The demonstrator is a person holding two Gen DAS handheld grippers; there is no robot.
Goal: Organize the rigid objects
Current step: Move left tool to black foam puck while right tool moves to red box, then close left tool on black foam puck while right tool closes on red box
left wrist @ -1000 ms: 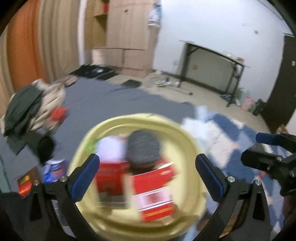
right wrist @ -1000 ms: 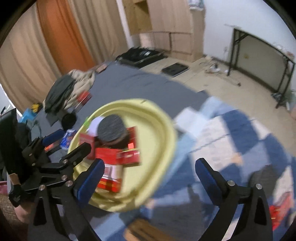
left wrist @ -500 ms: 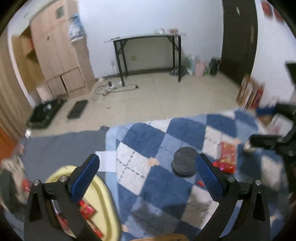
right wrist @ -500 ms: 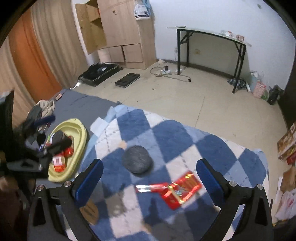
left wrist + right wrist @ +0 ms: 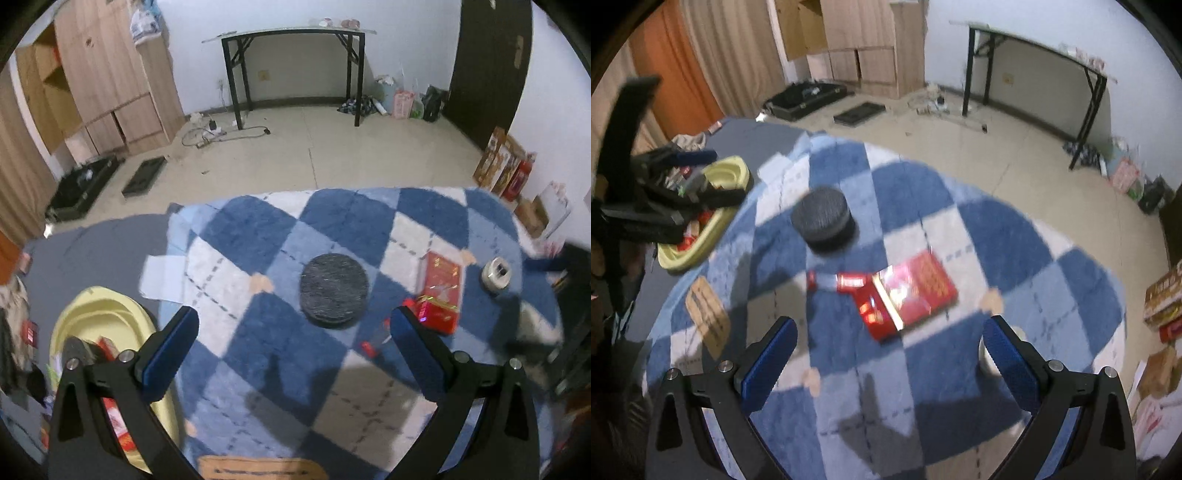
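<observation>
The sorting is judged to be partly done: several small red boxes and a dark round item are already gathered in the yellow tub [image 5: 107, 314], which sits on the grey sheet at the near left, just off the edge of the blue-and-white checked blanket [image 5: 258, 229]; its contents are blurred and partly hidden, so an exact count cannot be given. Still left out on the blanket are a dark round puck [image 5: 334, 290] near the middle, a flat red box [image 5: 441, 280] to its right with a smaller red pack [image 5: 437, 314] touching its near end, a small red-capped tube [image 5: 827, 280] lying just beside the pack, and a small white round pot [image 5: 496, 275] further right. A brown card [image 5: 707, 317] is also seen lying flat on the near left of the blanket. The left tongs [image 5: 295, 354] are held wide open and empty above the blanket, with the puck just beyond the gap. The right tongs [image 5: 890, 363] are likewise spread open with nothing between them, and the red box lies a little beyond them. From these positions it is judged that another pickup is being lined up, and that each loose thing has yet to be carried left to the tub.
</observation>
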